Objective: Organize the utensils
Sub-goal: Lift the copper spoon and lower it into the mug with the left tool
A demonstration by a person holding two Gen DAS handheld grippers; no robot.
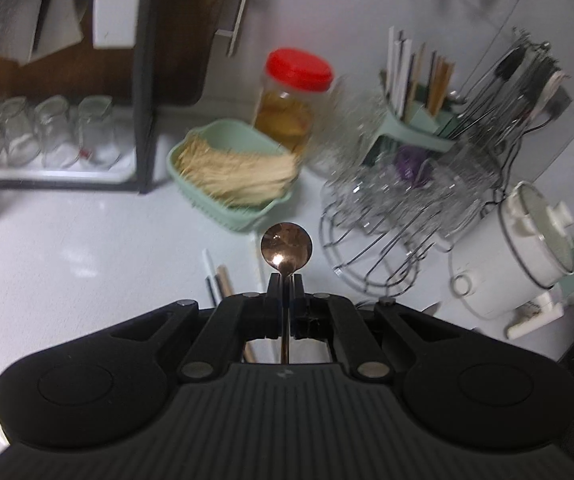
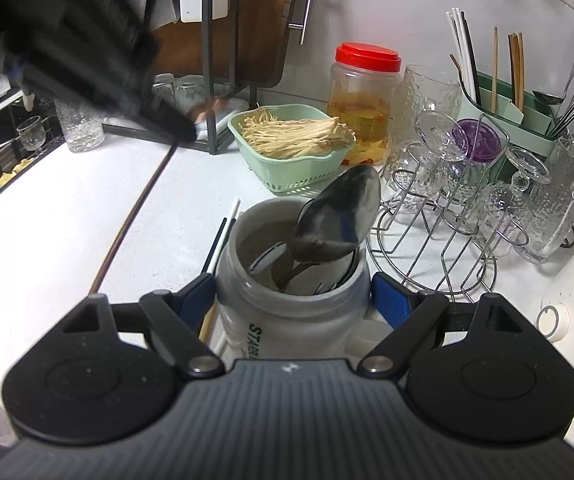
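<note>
Glasses (image 1: 53, 132) line the rack at far left in my left view. My left gripper (image 1: 286, 280) has its jaws pinched on a copper spoon (image 1: 286, 245), bowl up, above the white counter (image 1: 67, 264). Beyond sits the green basket (image 1: 231, 172), then the red-lidded jar (image 1: 291, 100). My right gripper (image 2: 291, 300) clamps the grey mug (image 2: 291, 312), which holds a big steel spoon (image 2: 339, 220). Wire glass stand (image 2: 447, 240) at right.

A copper spoon (image 1: 286, 246) stands bowl-up, its long handle hanging below. Steel spoons (image 2: 337, 220) fill a grey mug (image 2: 293, 312) on the desk.
</note>
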